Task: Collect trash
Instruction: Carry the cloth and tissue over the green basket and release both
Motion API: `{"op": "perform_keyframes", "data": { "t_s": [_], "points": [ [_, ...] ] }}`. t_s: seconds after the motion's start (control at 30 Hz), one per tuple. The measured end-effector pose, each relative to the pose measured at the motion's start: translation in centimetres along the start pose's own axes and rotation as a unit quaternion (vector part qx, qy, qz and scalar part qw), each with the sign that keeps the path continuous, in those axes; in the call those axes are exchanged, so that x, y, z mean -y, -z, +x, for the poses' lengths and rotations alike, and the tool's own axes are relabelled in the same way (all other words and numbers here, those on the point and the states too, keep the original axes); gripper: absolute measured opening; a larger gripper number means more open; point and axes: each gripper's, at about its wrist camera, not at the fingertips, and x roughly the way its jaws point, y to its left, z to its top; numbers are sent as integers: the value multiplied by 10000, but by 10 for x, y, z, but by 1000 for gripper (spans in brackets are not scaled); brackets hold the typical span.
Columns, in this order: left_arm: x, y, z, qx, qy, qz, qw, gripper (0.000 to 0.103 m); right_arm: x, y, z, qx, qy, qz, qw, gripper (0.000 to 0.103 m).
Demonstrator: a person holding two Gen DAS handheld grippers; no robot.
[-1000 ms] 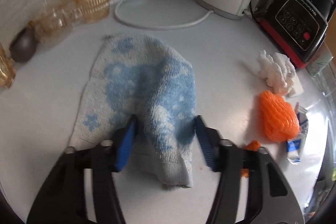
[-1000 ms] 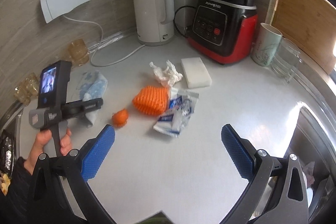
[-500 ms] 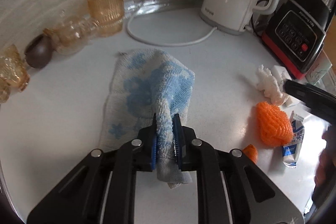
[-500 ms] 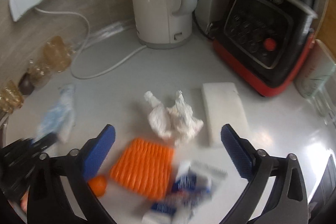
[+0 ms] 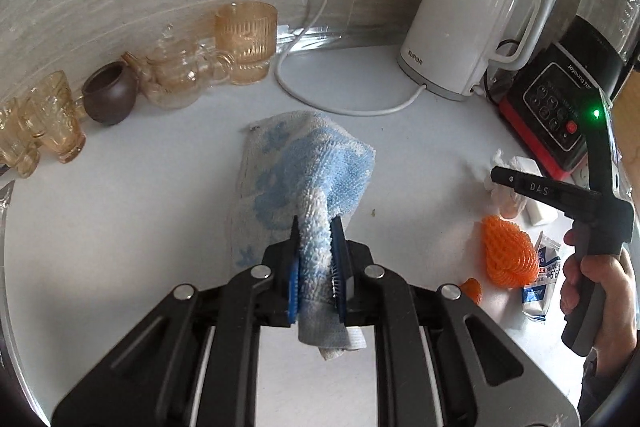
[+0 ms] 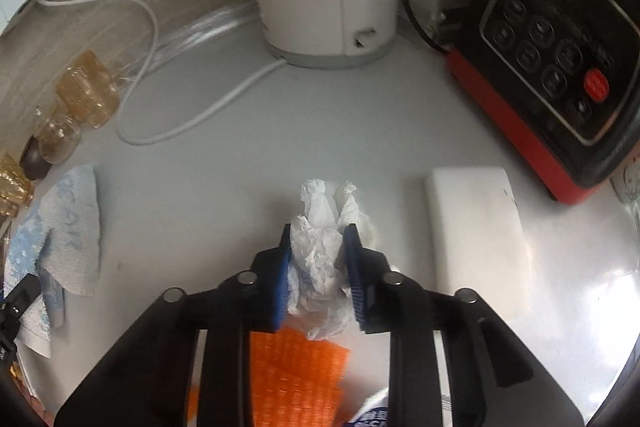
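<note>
The left gripper [image 5: 315,259] is clamped tight on a fold of the blue-and-white towel [image 5: 308,167], pinching it up so the cloth rises off the white counter [image 5: 140,211] while its far end drapes down onto the surface in front of the white kettle [image 5: 460,23]. The right gripper [image 6: 318,259] has its jaws closing on the crumpled white tissue [image 6: 320,243], whose blue pads [image 6: 280,279] already press the paper on both sides (its twisted tips stick out past them toward the kettle). The tissue sits on the counter in front of the kettle, with a white block [image 6: 476,223] to its right and the orange foam net [image 6: 296,367] just on the near side, partly under the gripper. A small blue-printed packet [image 5: 540,275] lies beside the net, farther from the kettle. The black-and-red blender [image 6: 560,67] stands to the kettle's right; amber glasses [image 5: 246,41] line the wall to its left.
</note>
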Motion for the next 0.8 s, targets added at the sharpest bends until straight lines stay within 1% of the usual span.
{"op": "perform_keyframes", "data": {
  "t_s": [0.17, 0.27, 0.4, 0.53, 0.6, 0.63, 0.73, 0.8],
  "points": [
    [-2, -3, -20, 112, 35, 28, 9999, 13, -19, -6, -30, 304, -6, -182, 9994, 22],
    [-2, -4, -37, 210, 66, 70, 9997, 13, -32, -6, -56, 505, -22, -289, 9983, 22],
    [-3, -2, -62, 300, 149, 68, 9994, 13, -46, 5, -101, 797, -125, -372, 9960, 22],
    [3, 8, -89, 356, 144, 70, 9992, 13, -58, 29, -145, 1008, -273, -538, 9931, 22],
    [8, 18, -106, 405, 85, 33, 9991, 13, -62, 42, -163, 1088, -344, -642, 9914, 22],
    [10, 23, -113, 424, 39, 5, 9991, 13, -64, 52, -174, 1127, -444, -710, 9901, 22],
    [20, 46, -141, 470, -154, -103, 9987, 13, -66, 79, -197, 1152, -676, -871, 9872, 22],
    [27, 65, -162, 514, -258, -214, 9981, 13, -65, 105, -216, 1151, -841, -1079, 9839, 22]
  ]
}}
